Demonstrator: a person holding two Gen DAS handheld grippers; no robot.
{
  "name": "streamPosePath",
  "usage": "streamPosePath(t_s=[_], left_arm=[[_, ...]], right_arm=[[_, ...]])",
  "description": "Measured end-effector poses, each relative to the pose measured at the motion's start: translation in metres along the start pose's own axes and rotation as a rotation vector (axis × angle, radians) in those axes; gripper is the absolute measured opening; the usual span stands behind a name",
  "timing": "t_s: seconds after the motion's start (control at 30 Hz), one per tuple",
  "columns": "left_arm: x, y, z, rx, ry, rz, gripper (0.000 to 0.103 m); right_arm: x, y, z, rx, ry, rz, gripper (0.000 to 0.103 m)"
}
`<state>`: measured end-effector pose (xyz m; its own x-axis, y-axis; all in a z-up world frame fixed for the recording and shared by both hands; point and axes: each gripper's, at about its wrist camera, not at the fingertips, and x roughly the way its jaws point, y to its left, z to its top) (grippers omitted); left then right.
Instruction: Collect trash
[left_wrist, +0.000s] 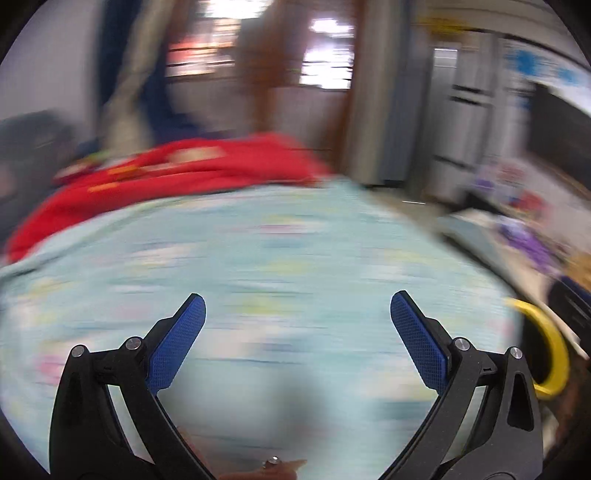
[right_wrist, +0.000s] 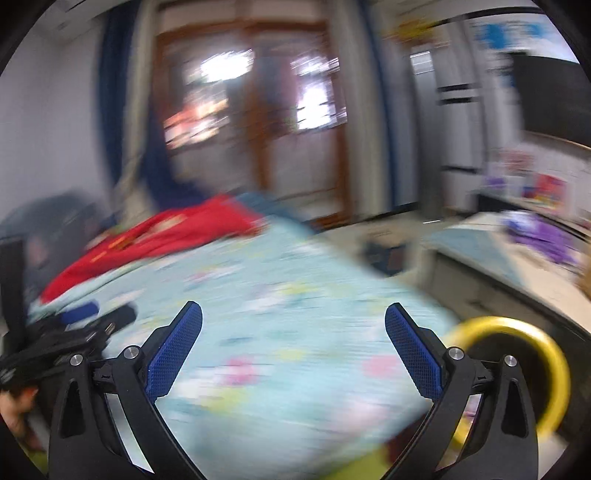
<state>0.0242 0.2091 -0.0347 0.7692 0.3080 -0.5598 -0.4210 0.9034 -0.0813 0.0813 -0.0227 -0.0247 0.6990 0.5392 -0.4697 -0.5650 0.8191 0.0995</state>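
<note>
Both views are smeared by motion blur. My left gripper (left_wrist: 297, 304) is open over a bed with a light blue flowered sheet (left_wrist: 258, 266), nothing between its blue pads. My right gripper (right_wrist: 293, 314) is open too, above the same sheet (right_wrist: 280, 295), and holds nothing. A round bin with a yellow rim (right_wrist: 517, 354) stands at the bed's right side; it also shows at the right edge in the left wrist view as a yellow rim (left_wrist: 550, 347). The left gripper (right_wrist: 74, 325) appears as a dark shape at the left of the right wrist view. No piece of trash can be made out.
A red blanket (left_wrist: 177, 173) lies bunched at the bed's far left end. A low bench or table (right_wrist: 517, 258) with purple items runs along the right. Beyond are a brown-framed door (right_wrist: 258, 129), blue curtains and a dark screen (right_wrist: 554, 96). A hand (right_wrist: 14, 406) shows at lower left.
</note>
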Motion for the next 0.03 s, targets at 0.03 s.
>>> streamPosePath(t_s=[0.03], left_arm=[[0.0055,0.0297,0.0014,-0.035,0.023,0.088,0.092]], right_arm=[[0.0263,0.0362,0.0035,-0.048,0.072,0.096,0.097]])
